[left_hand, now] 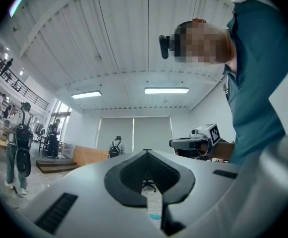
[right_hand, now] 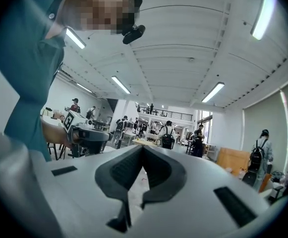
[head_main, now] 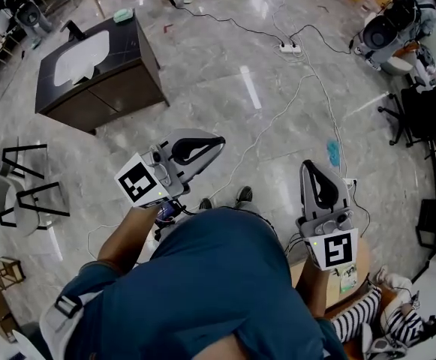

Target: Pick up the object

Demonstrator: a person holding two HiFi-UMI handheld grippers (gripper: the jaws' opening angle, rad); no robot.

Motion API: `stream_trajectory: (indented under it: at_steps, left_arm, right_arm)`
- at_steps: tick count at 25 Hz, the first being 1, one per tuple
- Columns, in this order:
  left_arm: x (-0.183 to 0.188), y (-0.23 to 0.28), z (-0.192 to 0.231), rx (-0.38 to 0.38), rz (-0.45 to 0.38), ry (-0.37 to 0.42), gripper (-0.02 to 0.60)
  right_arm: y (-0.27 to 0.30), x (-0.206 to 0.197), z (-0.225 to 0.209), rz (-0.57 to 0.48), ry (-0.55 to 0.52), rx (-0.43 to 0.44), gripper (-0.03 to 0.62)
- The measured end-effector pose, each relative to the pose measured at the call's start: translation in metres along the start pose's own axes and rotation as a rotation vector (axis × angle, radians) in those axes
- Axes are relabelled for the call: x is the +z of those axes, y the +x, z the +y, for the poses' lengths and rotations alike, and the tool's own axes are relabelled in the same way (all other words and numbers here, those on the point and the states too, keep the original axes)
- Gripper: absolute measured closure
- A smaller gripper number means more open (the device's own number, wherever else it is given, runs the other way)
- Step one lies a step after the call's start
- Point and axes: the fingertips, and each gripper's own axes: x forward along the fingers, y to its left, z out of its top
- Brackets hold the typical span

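The object cannot be singled out, and nothing sits between either pair of jaws. My guesses are a small teal item (head_main: 333, 153) on the floor (head_main: 225, 58), at one o'clock from the right gripper (head_main: 308, 165), or a teal thing (head_main: 122, 15) on the dark surface (head_main: 127, 47) at ten o'clock. The left gripper (head_main: 218, 142) and the right are both clenched and empty. They are held roughly level out in front of the person, which looks like a carrying posture with no reach begun.

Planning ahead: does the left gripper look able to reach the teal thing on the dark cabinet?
Probably not: the left gripper hangs over floor, well short of the dark cabinet; the teal thing lies at its far corner.
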Motion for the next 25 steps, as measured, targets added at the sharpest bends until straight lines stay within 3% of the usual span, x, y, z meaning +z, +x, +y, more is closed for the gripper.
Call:
stream_trajectory:
  at_steps: [13, 20, 25]
  left_arm:
    - [-0.015, 0.089, 0.055, 0.132, 0.012, 0.019, 0.578]
    - [-0.020, 0.109, 0.066, 0.209, 0.038, 0.027, 0.578]
    - [-0.025, 0.096, 0.079, 0.247, 0.050, 0.019, 0.578]
  right_arm:
    - [0.060, -0.026, -0.102, -0.044, 0.024, 0.159, 0.580]
    - [0.075, -0.045, -0.130, -0.041, 0.065, 0.233, 0.580]
    - [0.100, -0.053, -0.126, -0.037, 0.093, 0.266, 0.580]
